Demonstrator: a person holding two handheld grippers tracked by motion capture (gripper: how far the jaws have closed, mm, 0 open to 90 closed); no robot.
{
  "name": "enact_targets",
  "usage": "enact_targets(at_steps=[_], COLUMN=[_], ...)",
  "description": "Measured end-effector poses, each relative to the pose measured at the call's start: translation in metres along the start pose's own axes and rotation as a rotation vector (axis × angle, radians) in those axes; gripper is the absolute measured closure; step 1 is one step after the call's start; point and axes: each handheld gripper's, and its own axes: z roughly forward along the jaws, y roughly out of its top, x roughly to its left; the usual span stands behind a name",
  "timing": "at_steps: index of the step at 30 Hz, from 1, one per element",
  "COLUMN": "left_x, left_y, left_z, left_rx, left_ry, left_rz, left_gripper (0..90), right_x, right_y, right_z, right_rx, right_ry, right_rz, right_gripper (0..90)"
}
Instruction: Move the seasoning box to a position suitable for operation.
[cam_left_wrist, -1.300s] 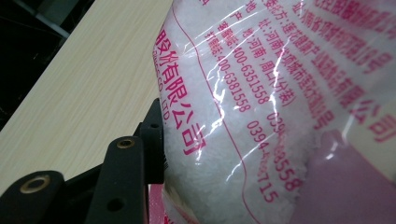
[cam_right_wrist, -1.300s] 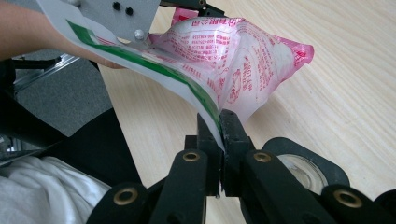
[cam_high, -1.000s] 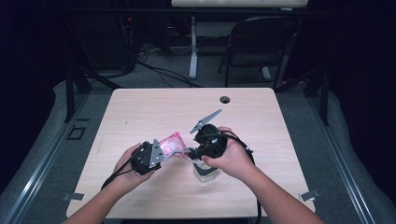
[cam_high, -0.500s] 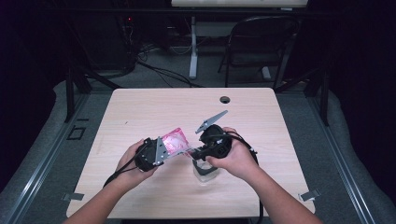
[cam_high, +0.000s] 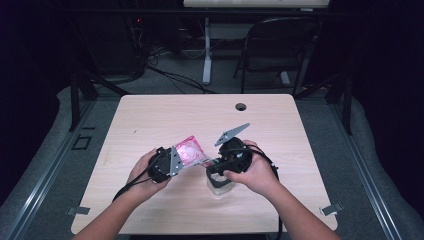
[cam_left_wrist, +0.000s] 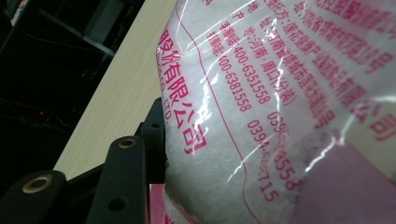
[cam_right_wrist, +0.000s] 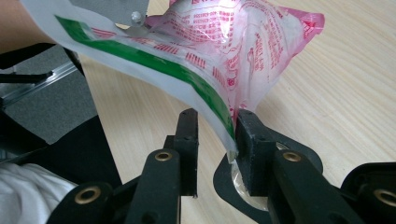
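High view: the right gripper has just been opening its jaws, and the bag's corner now hangs loose between them over the clear jar on the counter. Left gripper pinches the tilted bag, so pouring looks near

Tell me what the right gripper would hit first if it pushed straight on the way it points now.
Likely the pink bag: its green-striped edge already hangs between the right gripper's jaws, which have just been opening. Beyond it lies bare table, though depth is hard to judge.
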Motion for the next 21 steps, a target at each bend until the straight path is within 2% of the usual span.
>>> enact_targets(at_steps=[9, 15, 17, 21], left_x=[-0.001, -0.002, -0.002, 0.0], left_y=[0.002, 0.004, 0.005, 0.008], left_z=[0.001, 0.002, 0.003, 0.002], left_rx=[0.012, 0.018, 0.018, 0.028], left_ry=[0.01, 0.026, 0.027, 0.039], left_rz=[0.011, 0.016, 0.011, 0.049], left_gripper=[55.2, 55.3, 55.3, 55.4], right_x=[-0.004, -0.007, -0.007, -0.008], right_y=[-0.008, -0.014, -0.014, -0.014], right_z=[-0.002, 0.0, 0.0, -0.002], right_rx=[0.0, -0.032, -0.034, -0.045], right_ry=[-0.004, 0.008, -0.005, -0.003], right_rz=[-0.001, -0.004, -0.008, 0.002], right_gripper=[68.2, 68.0, 67.8, 66.7])
